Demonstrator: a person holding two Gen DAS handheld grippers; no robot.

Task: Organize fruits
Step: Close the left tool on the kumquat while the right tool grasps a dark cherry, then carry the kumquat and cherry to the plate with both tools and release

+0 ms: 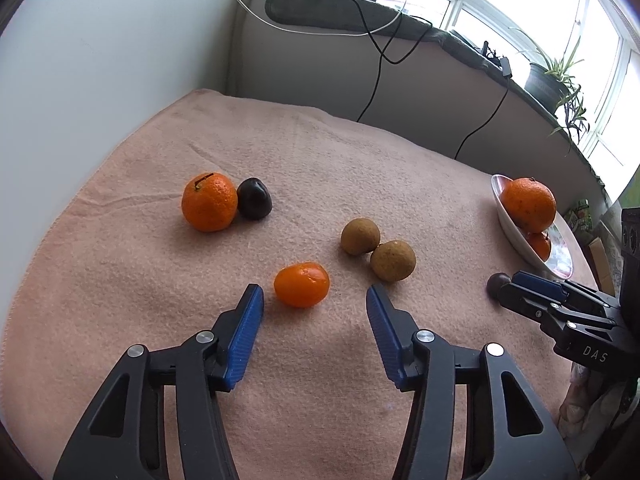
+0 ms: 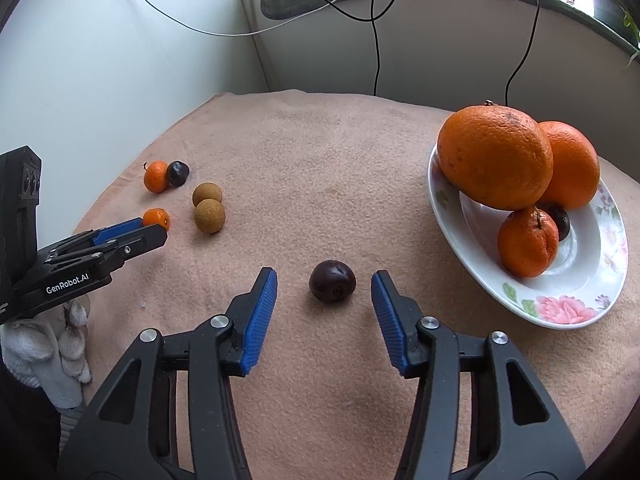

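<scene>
Four fruits fill the plate point(image 2: 532, 312); each open tool point(image 1: 315, 305) point(image 2: 324, 290) brackets one of six left.

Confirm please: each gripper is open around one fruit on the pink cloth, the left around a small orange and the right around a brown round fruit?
Not quite. In the right wrist view the right gripper straddles a dark purple fruit, not a brown one. The left gripper is open around the small orange.
</scene>
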